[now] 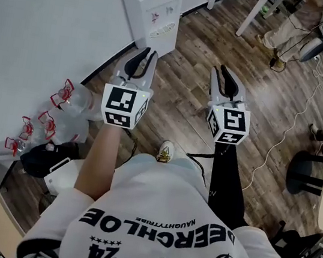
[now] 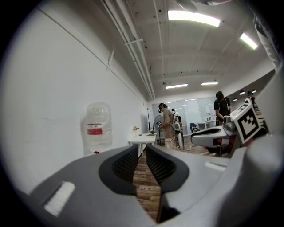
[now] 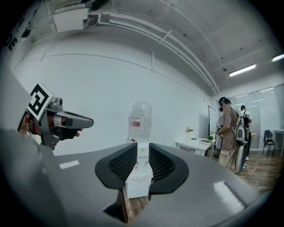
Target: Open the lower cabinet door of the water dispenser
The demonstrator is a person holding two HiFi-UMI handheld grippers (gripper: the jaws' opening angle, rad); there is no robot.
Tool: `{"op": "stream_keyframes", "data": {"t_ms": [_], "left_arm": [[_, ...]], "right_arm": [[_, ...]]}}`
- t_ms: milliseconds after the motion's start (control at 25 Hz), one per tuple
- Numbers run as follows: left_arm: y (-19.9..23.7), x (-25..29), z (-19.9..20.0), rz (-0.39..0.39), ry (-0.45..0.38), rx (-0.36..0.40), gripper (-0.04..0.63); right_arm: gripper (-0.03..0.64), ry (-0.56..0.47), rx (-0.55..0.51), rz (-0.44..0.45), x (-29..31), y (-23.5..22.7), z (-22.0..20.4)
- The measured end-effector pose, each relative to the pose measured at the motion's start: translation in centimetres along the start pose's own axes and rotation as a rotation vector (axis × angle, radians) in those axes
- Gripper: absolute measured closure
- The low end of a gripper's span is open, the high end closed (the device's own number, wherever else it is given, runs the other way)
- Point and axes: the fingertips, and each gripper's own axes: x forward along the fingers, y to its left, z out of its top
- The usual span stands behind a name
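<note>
Closest to us is a white T-shirt (image 1: 154,215) with black print, soft cotton by the look of it. Past it, both arms reach out level over the floor (image 1: 192,51) of brown wood-look planks. We read this step as the approach: the water dispenser (image 1: 151,9) stands well ahead against the smooth white wall (image 1: 45,16), and neither tool is near it. It is a boxy white plastic cabinet with a clear, ribbed bottle (image 3: 140,116) upturned on top. In the right gripper view its lower cabinet door (image 3: 137,189) shows as a plain white panel, framed far off between the jaws; we cannot make out a handle or an edge. The left gripper (image 1: 148,54) has its jaws a narrow slit apart, with only floorboards showing through. The right gripper (image 1: 225,70) is likewise narrowly parted and empty. Both have grey moulded shells and black ridged rubber pads. Next, we judge, we must close the distance, drop low and find the door's free edge or handle, then widen one pair of jaws enough to take it. Spare bottles (image 1: 68,101) with red handles lie by the wall at our left.
</note>
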Motion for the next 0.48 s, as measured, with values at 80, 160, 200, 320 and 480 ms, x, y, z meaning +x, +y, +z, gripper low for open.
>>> {"op": "stream_keyframes", "data": {"t_ms": [80, 160, 200, 320, 480], "left_arm": [[-0.2, 1.1, 0.2, 0.0, 0.001, 0.0, 0.535], [-0.5, 2.1, 0.4, -0.001, 0.001, 0.003, 0.535], [-0.6, 2.4, 0.6, -0.002, 0.0, 0.004, 0.535], [-0.8, 3.3, 0.8, -0.005, -0.005, 0.008, 0.535], [-1.3, 4.4, 1.0, -0.015, -0.008, 0.013, 0.535]], "right_arm": [[0.554, -0.005, 0.004, 0.002, 0.4, -1.1, 0.1], [0.554, -0.004, -0.001, 0.003, 0.8, -1.9, 0.0], [0.554, -0.001, -0.009, 0.004, 1.0, -2.3, -0.1], [0.555, 0.006, -0.028, 0.003, 1.3, -3.2, -0.4], [0.554, -0.008, -0.028, -0.01, 1.4, -4.4, -0.2]]}}
